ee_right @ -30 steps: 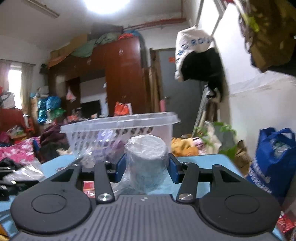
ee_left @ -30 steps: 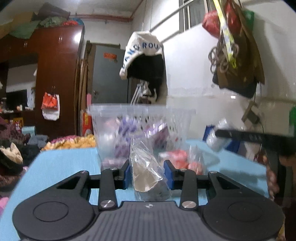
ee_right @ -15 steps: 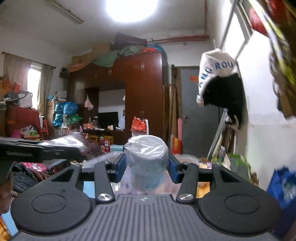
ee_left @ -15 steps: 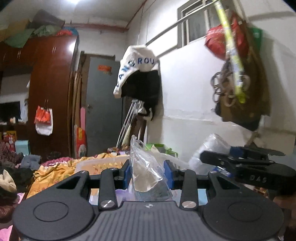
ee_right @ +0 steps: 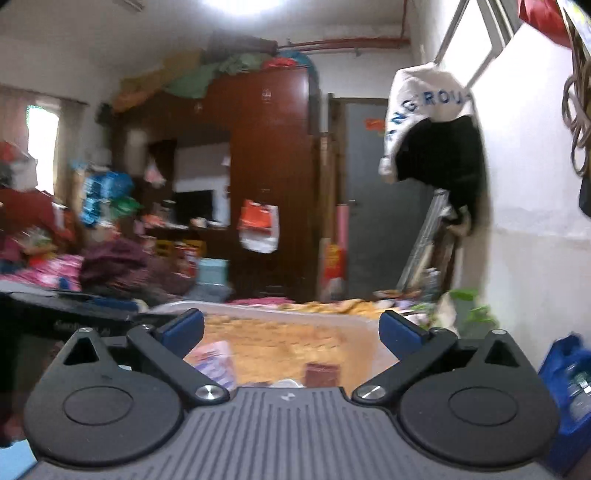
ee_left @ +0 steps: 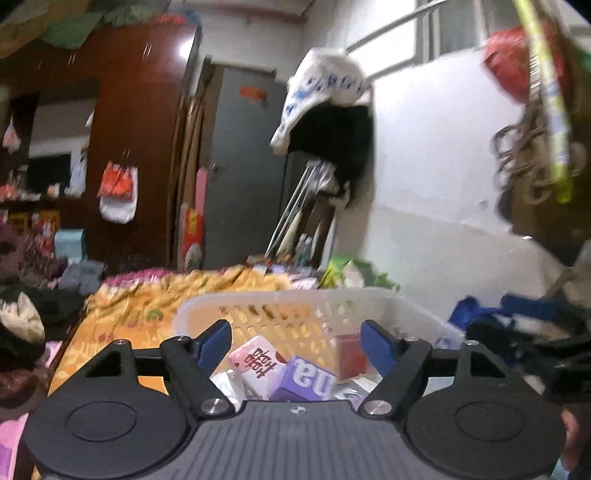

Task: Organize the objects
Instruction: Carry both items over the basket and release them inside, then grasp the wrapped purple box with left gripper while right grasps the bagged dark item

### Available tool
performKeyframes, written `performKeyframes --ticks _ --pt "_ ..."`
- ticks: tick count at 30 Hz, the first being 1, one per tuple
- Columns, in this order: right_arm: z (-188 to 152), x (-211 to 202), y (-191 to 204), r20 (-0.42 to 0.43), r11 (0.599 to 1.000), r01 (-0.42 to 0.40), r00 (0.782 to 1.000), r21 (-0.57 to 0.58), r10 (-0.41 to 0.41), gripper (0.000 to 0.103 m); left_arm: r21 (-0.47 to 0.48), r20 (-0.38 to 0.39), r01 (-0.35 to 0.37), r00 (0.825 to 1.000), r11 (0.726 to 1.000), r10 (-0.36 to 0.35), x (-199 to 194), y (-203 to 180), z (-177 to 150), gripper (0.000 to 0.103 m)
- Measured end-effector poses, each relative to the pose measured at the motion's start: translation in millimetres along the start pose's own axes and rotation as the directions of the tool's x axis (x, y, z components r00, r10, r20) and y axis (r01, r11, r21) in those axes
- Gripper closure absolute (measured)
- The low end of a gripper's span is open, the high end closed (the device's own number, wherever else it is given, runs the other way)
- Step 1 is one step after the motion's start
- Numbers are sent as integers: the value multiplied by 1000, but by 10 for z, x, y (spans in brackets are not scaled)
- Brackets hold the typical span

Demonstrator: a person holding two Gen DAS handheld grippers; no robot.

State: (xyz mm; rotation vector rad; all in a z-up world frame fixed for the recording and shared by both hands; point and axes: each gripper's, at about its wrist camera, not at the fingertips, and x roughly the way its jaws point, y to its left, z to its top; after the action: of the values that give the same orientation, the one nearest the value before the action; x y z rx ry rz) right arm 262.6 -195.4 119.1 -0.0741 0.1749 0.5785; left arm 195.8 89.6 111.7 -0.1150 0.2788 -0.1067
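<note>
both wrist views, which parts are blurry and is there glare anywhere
Left wrist view: hanging bags at upper right are motion-smeared, the basket soft. Right wrist view: ceiling light blown out, left-side clutter smeared; the gripper bodies stay sharp in both.

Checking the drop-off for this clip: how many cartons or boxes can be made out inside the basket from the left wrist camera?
3 inside the white basket: a pink-and-white carton at left, a purple carton in the middle, a red box at right. The gripper body hides the basket's near part, so more may be there.
</note>
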Motion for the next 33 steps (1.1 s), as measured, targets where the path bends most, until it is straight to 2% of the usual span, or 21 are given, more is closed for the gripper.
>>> performKeyframes --ticks 2,5,7,11,14,16,17,18,19,20,21,24,26,29,33 --pt "-89 -137 -10 -25 1000 7 1000 9 -6 0 42 29 12 1000 999 -13 -261 -18 -149 4" --pt "-420 -223 -56 -120 999 -42 992 7 42 0 87 -24 -40 999 995 42 -398 -7 -494 3" --pt "-673 -215 -107 -205 998 -42 978 37 49 1 73 -98 -35 994 997 42 -365 94 -702 4" --pt "-948 -164 -216 -286 989 -84 951 118 115 33 38 -177 -8 984 999 14 -274 266 -955 5" --pt "-985 -89 -180 -319 986 -114 936 120 147 37 54 -203 -40 978 998 50 -243 315 -1039 5" --pt "-970 -27 -159 -336 982 -142 925 123 176 39 51 -231 -30 972 998 41 -218 369 -1082 5" --pt "-986 -12 -113 -343 983 -151 922 108 179 45 47 -245 -23 969 999 33 -203 390 -1095 5" --pt "-1000 4 -67 -352 984 -154 919 93 177 46 47 -258 -16 966 999 28 -172 381 -1100 5" --pt "-1010 3 -52 -355 982 -161 916 100 186 53 49 -273 -9 962 999 22 -136 365 -1104 5" --pt "-1030 -16 -72 -348 979 -169 916 110 198 63 58 -279 -3 960 998 19 -116 331 -1116 5" --pt "-1032 -41 -66 -339 981 -165 921 107 192 63 70 -284 -1 959 998 21 -109 309 -1115 5" --pt "-1026 -166 -45 -288 996 -73 954 54 86 63 102 -296 -10 954 995 40 -68 251 -1125 5" --pt "-1013 -225 -13 -254 999 -39 966 28 45 63 98 -313 -24 948 995 54 8 226 -1119 5" --pt "-1002 -229 -6 -248 999 -40 968 23 44 63 108 -343 -16 938 994 52 94 193 -1114 5" --pt "-985 -227 -12 -244 999 -35 969 32 42 63 93 -347 -5 937 996 37 114 193 -1113 9"
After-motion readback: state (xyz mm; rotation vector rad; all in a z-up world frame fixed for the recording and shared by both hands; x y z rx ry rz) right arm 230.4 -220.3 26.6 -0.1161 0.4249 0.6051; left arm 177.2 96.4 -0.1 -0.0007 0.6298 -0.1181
